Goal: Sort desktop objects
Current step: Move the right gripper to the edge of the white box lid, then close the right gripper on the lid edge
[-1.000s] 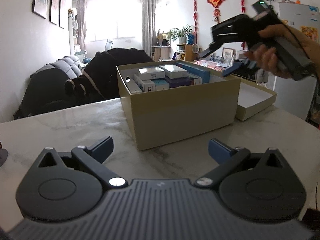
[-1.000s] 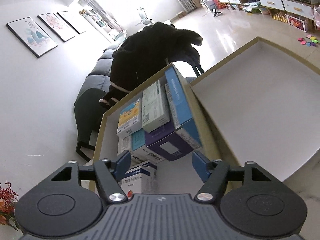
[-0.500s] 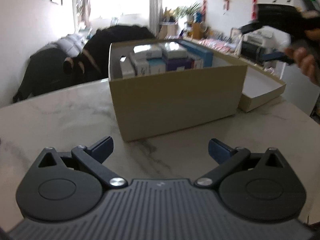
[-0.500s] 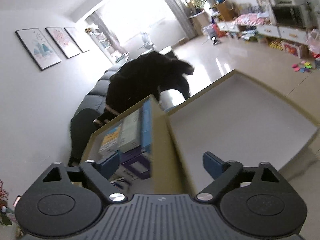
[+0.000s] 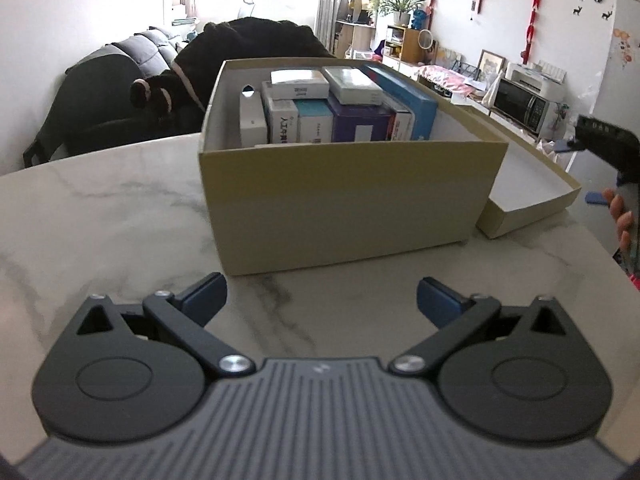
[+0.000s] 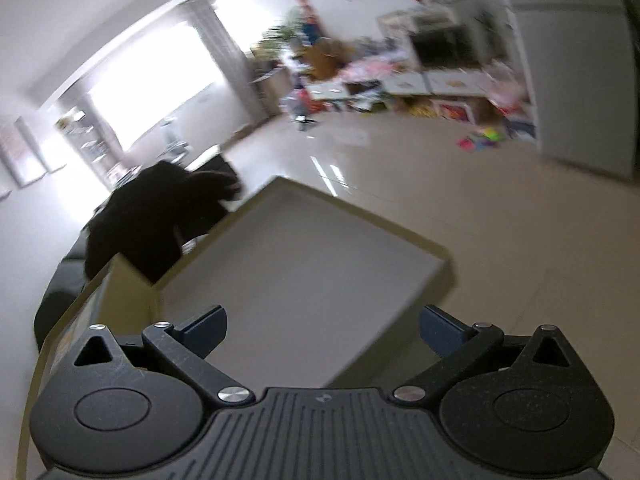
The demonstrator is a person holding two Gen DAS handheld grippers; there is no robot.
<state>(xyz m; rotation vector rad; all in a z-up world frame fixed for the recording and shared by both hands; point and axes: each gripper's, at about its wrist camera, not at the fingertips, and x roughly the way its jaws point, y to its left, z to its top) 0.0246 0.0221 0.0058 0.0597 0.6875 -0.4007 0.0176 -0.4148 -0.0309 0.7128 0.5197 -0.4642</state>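
A tan cardboard box (image 5: pixel 348 200) stands on the marble table, packed with several small cartons (image 5: pixel 320 116). Its lid (image 5: pixel 528 184) lies upturned against the box's right side. My left gripper (image 5: pixel 322 300) is open and holds nothing. It hovers low over the table, just short of the box's front wall. My right gripper (image 5: pixel 578 172) shows at the right edge of the left wrist view, held in a hand. In its own blurred view the right gripper (image 6: pixel 322 326) hangs over the lid (image 6: pixel 304 264), jaws opening with nothing between them. The box corner (image 6: pixel 100 292) lies to its left.
The marble table (image 5: pixel 120 220) stretches left of the box. A dark chair draped with a black coat (image 5: pixel 248 48) stands behind the table. A person's fingers (image 5: pixel 622 216) wrap the right gripper's handle. Past the lid's far corner the table ends above the tiled floor (image 6: pixel 500 220).
The right gripper swung away from above the packed box, right and downward, to over the lid, and its jaws widened. The left gripper shifted slightly and now faces the box more squarely.
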